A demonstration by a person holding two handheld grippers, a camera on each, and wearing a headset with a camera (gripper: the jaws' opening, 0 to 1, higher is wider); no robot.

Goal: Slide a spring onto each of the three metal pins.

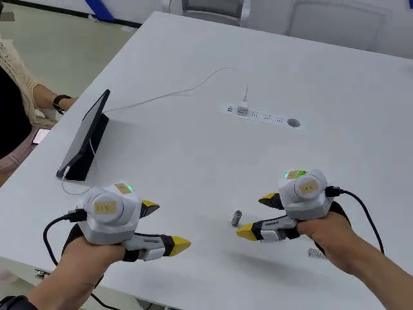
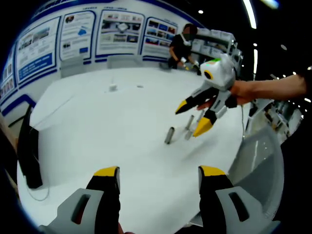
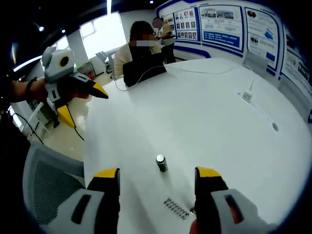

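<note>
White counter (image 1: pixel 193 129) lies under both tools in the head view. The left tool (image 1: pixel 166 226) and the right tool (image 1: pixel 255 216) are spread wide and hold nothing. One short metal pin (image 1: pixel 237 218) stands just off the right tool's lower tip. A spring (image 1: pixel 316 253) lies back from the tips, beside the hand on that tool. The pin is small and stands free, so a careless closing sweep would likely tip it or send it rolling.

In the left gripper view, the right tool hangs ahead of the left tool's parted jaws. The pin and some further small pieces lie beneath it; I cannot tell how many.

In the right gripper view, the pin stands upright just ahead, between the open jaws. The spring lies flat nearer in, towards the right jaw. It is thin: a hard pinch could squash it or flick it away, and a tilted spring would probably catch on the pin's top.
</note>
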